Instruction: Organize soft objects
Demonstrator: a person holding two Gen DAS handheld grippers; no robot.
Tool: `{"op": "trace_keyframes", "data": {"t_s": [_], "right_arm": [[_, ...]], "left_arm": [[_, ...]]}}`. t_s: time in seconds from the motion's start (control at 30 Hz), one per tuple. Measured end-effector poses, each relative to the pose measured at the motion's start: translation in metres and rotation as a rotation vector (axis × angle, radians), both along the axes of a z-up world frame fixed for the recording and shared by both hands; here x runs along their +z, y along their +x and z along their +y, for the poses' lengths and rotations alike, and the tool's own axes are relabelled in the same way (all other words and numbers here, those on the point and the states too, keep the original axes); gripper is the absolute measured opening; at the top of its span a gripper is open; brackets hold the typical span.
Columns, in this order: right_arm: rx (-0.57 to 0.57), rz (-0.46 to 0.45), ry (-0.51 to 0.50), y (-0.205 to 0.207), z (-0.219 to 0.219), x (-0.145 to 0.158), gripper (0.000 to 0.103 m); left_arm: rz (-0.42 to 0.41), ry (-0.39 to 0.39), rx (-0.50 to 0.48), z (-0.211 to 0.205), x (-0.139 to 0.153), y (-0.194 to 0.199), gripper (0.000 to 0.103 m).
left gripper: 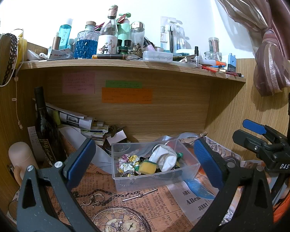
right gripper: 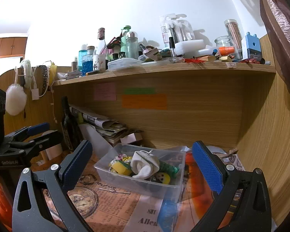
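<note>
A clear plastic box [left gripper: 125, 181] [right gripper: 104, 171] stands on the printed paper on the desk. Inside lie a white sock [left gripper: 164, 158] [right gripper: 145, 164], a yellow sponge [left gripper: 147, 167] [right gripper: 121, 168], a floral scrunchie [left gripper: 126, 163] and a green scrunchie [right gripper: 169, 167]. My left gripper [left gripper: 145, 160] is open and empty, its blue pads either side of the box, just in front of it. My right gripper [right gripper: 143, 166] is open and empty, also facing the box. The right gripper shows at the right edge of the left wrist view [left gripper: 261, 135].
A dark wine bottle [left gripper: 44, 123] [right gripper: 68, 123] and a stack of papers [left gripper: 83, 123] [right gripper: 106, 125] stand left of the box. A wooden shelf [left gripper: 125, 65] [right gripper: 164, 69] overhead is crowded with bottles. A curtain [left gripper: 270, 58] hangs right. A white puff [right gripper: 15, 99] hangs left.
</note>
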State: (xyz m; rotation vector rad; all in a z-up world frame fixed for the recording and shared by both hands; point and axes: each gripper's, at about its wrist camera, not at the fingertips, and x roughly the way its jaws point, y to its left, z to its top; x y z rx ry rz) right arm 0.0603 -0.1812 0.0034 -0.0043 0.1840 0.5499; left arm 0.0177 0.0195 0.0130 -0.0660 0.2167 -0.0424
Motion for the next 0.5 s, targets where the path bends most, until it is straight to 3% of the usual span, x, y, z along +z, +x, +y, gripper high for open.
{"op": "trace_keyframes", "data": {"t_s": [0.5], "right_arm": [[0.002,-0.004,0.001,-0.0009,0.0000,-0.0002,0.103]], "left_arm": [[-0.001,-0.005,-0.005,0.0004,-0.0014,-0.0006,0.103]]}}
